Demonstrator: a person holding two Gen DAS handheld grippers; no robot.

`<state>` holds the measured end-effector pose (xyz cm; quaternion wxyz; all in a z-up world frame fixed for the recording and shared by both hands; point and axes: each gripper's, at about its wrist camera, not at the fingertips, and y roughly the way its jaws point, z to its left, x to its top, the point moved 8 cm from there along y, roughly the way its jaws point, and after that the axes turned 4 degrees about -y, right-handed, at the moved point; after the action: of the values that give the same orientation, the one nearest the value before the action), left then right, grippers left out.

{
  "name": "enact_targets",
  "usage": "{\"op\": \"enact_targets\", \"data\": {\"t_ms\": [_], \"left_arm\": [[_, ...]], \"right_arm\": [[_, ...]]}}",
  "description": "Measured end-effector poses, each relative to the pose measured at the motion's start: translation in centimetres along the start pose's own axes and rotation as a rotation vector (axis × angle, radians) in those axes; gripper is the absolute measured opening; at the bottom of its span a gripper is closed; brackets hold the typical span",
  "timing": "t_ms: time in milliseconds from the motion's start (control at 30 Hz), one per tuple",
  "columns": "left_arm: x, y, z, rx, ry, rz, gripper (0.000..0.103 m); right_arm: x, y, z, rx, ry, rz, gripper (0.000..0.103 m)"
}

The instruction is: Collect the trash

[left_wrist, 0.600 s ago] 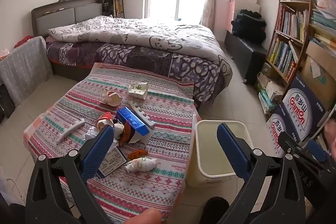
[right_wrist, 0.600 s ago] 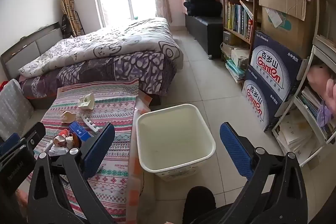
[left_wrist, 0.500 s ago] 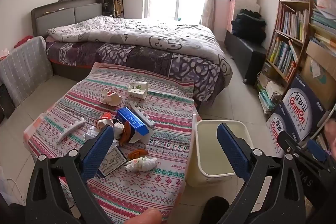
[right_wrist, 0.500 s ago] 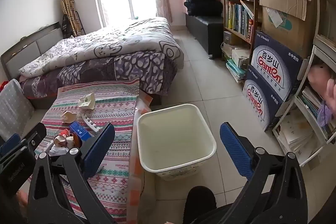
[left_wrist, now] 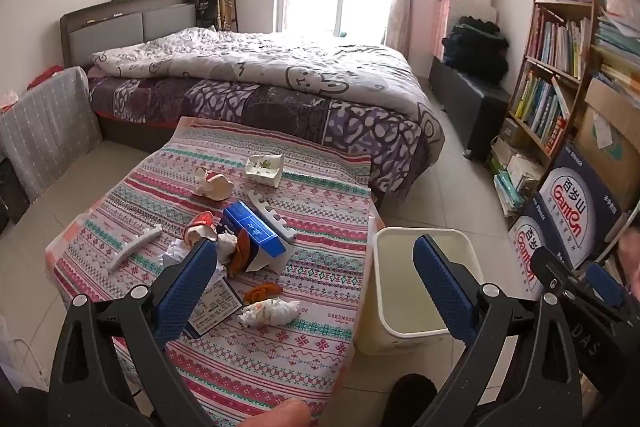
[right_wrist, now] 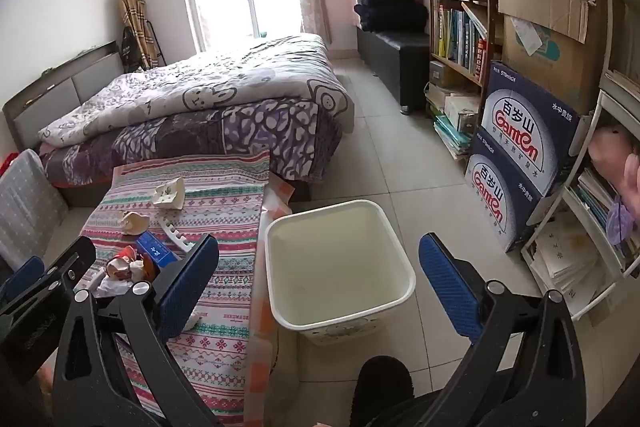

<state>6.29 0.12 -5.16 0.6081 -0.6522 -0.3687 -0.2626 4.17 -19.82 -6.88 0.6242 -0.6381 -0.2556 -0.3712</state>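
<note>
Trash lies on a low table with a striped cloth: a blue carton, a crumpled tissue wad, orange peel, a printed leaflet, a white tray piece and white foam strips. A cream bin stands on the floor right of the table, empty inside; it also shows in the right wrist view. My left gripper is open and empty, held above the table's near end. My right gripper is open and empty above the bin.
A bed stands behind the table. Bookshelves and stacked Ganten boxes line the right wall. A dark bench stands by the window. Tiled floor lies between bed and shelves. A folded grey rack leans at the left.
</note>
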Motion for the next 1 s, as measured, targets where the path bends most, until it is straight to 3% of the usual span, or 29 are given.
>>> {"op": "enact_targets", "data": {"t_ms": [1000], "left_arm": [[-1.16, 0.7, 0.23, 0.005, -0.015, 0.037, 0.096]], "right_arm": [[-0.81, 0.53, 0.51, 0.002, 0.004, 0.009, 0.096]]}}
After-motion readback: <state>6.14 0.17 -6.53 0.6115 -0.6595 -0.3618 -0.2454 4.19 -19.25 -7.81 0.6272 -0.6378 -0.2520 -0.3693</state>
